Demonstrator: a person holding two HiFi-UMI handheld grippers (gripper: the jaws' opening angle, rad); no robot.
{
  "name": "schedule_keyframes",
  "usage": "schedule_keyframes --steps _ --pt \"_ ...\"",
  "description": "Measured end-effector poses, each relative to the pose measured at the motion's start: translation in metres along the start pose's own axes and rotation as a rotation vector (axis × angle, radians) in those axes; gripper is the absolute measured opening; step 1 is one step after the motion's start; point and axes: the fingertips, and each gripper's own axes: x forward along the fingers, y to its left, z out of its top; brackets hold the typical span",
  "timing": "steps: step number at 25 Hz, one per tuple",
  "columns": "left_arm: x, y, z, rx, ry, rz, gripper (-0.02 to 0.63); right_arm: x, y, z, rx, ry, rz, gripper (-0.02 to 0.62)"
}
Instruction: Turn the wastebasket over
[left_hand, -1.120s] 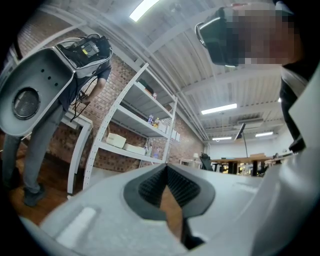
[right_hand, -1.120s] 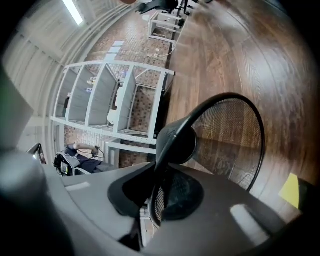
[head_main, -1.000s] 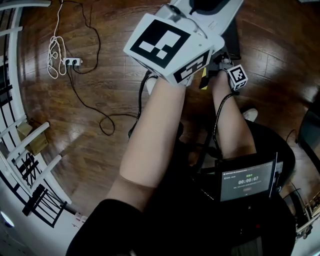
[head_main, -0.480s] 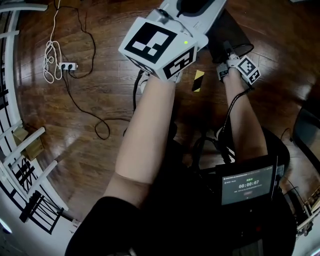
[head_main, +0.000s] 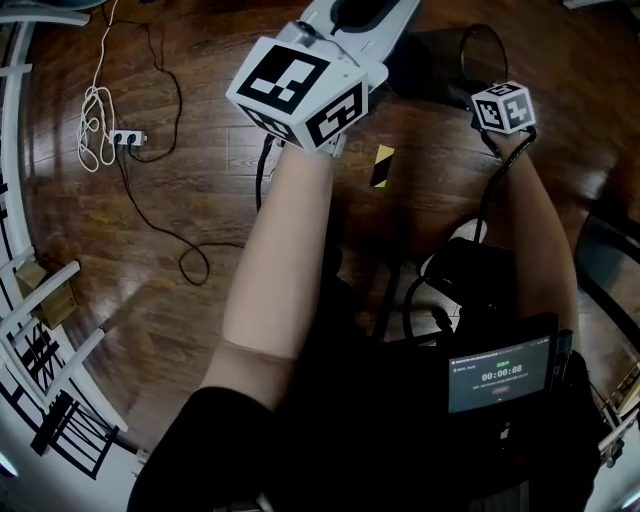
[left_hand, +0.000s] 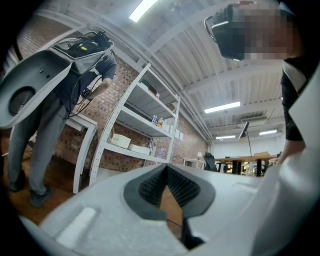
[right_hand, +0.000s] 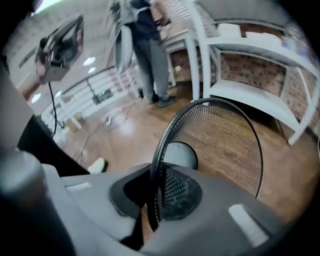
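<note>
Our right gripper (right_hand: 154, 200) pinches the rim of the black wire-mesh round wastebasket (right_hand: 220, 145) at frame centre, giving leverage to flip it. Our left gripper (left_hand: 167, 192) waits aside, jaws together, empty.

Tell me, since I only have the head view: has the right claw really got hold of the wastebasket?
Observer: Yes. In the right gripper view the right claw is shut on the wastebasket, with its wire rim between the pads.
Operator: Which way does its mouth face?
Observer: Toward that camera. The solid base shows through the opening.
Operator: And the left claw?
Observer: The left claw is shut and empty, pointing toward the white shelving.
</note>
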Motion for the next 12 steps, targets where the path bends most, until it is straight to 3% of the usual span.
schedule_keyframes --steps 5,8,12 --pt "0.000 0.000 -0.001 0.000 0.003 0.006 0.003 0.026 0.033 -0.045 -0.527 0.403 -0.002 0.012" --pt "0.001 0.000 0.001 0.001 0.000 0.002 0.002 0.033 0.054 -0.059 -0.722 0.497 -0.012 0.014" --pt "0.001 0.001 0.000 -0.006 0.000 0.008 0.003 0.047 0.076 -0.083 -0.875 0.544 -0.003 0.012"
